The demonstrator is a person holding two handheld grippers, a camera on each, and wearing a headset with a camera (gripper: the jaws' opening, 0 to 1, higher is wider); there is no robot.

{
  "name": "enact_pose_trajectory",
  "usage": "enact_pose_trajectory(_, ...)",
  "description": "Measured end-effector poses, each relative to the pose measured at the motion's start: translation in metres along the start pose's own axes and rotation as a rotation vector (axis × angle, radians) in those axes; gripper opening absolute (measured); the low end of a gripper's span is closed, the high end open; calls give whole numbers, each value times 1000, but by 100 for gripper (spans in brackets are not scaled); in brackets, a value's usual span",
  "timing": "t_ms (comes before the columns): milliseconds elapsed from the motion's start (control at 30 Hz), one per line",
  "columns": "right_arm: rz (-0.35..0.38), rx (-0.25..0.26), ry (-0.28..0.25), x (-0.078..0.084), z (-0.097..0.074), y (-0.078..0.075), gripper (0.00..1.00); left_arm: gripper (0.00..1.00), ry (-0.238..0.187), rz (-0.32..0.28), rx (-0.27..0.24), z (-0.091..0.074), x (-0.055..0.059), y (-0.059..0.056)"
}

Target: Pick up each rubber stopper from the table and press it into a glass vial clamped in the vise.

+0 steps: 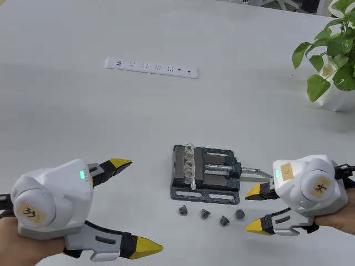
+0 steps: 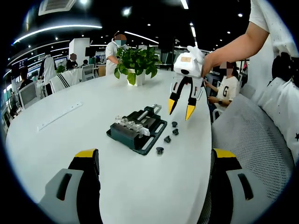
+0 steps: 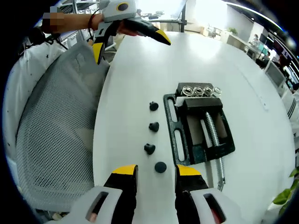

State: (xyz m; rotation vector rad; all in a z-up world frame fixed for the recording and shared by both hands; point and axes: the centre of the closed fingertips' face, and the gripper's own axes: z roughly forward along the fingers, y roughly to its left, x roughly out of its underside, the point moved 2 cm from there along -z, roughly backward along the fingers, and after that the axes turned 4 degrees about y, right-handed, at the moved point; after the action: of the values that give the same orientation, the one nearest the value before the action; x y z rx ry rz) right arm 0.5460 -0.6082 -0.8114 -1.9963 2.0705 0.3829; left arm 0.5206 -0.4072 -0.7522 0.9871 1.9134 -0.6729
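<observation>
Black vise (image 1: 213,178) sits near the middle of the white tabletop (image 1: 83,111), screw handle sticking out to the right. A row of clear glass vials (image 1: 190,163) is clamped upright between its blocks, mouths open (the right gripper view shows four rings side by side). Four dark rubber stoppers (image 1: 204,213) lie loose in a row on the tabletop just beside the vise, on the person's side, each apart from the next. At the right end of that row the right gripper (image 1: 254,210) hovers low, jaws partly open and holding nothing. The end stopper (image 3: 160,166) rests on the tabletop just ahead of its yellow tips, roughly in line with the gap; cannot tell any contact. Well apart to the left of the vise is the left gripper (image 1: 133,205), jaws spread wide and empty, pointed toward the vise and stoppers. Farther back on the tabletop lies a white power strip (image 1: 151,67), and a potted green plant (image 1: 331,61) stands at the far right edge.
</observation>
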Motion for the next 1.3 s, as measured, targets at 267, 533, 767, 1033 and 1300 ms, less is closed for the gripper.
enact_pose_trajectory(267, -80, -28, 70, -2, 12, -2, 17, 98, -15, -17, -6, -1, 2, 0)
enact_pose_trajectory(533, -130, -41, 131, 4, 19, -1, 15, 98, -26, -29, -10, -2, 2, 1)
enact_pose_trajectory(767, -143, -45, 143, 5, 23, -2, 12, 98, -29, -35, -11, -2, 3, 0)
enact_pose_trajectory(1033, -157, -50, 158, 5, 23, -1, 10, 98, -31, -39, -10, -2, 3, 0)
enact_pose_trajectory(1300, -164, -48, 162, 4, 22, -1, 8, 98, -33, -43, -8, -1, 2, -2)
